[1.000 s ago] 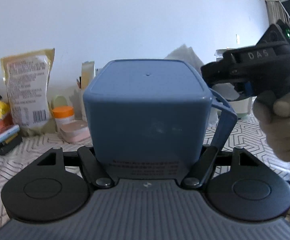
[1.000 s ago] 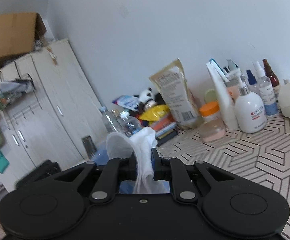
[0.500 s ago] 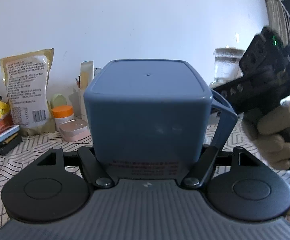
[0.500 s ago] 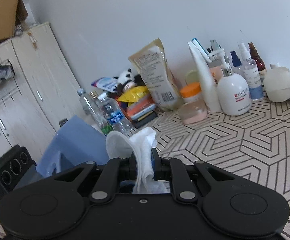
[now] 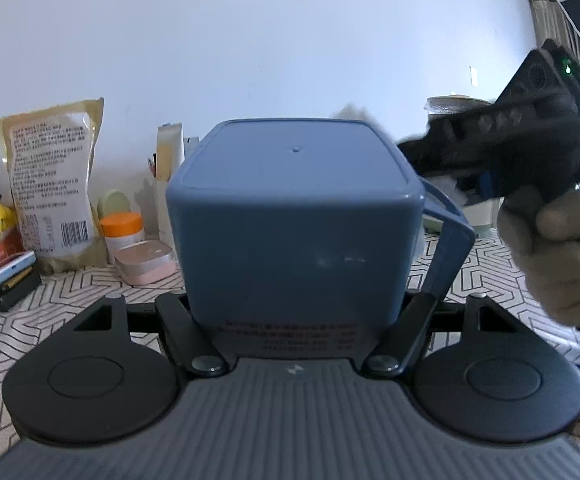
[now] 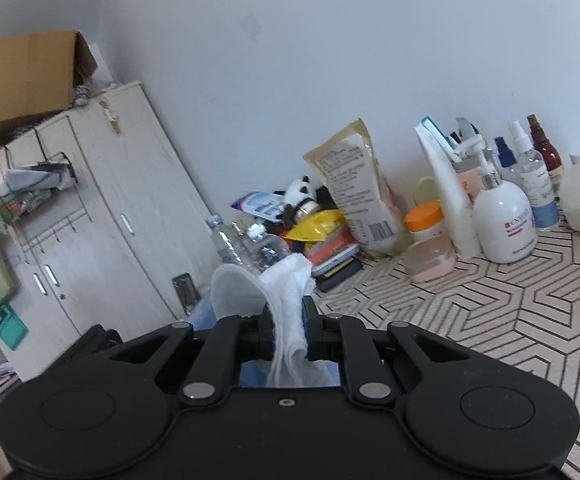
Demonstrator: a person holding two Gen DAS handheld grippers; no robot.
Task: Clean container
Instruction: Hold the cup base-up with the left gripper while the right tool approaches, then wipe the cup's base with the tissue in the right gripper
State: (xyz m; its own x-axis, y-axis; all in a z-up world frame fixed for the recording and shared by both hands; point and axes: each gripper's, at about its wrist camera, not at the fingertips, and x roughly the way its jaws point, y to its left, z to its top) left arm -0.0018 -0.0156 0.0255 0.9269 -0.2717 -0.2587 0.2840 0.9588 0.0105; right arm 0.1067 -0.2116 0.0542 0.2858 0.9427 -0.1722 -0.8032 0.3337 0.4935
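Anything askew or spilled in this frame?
No spill or damage shows. The blue container is held with its closed base facing the left camera. The tan pouch leans against the wall.

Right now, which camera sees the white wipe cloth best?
The right wrist view: the crumpled white wipe cloth sits front and centre, pinched in the right claw. The left wrist view shows only a blurry white scrap of it behind the square blue plastic container, which the left claw holds.

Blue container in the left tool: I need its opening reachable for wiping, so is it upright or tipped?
Tipped: the blue container shows its flat base to the camera, its handle out sideways.
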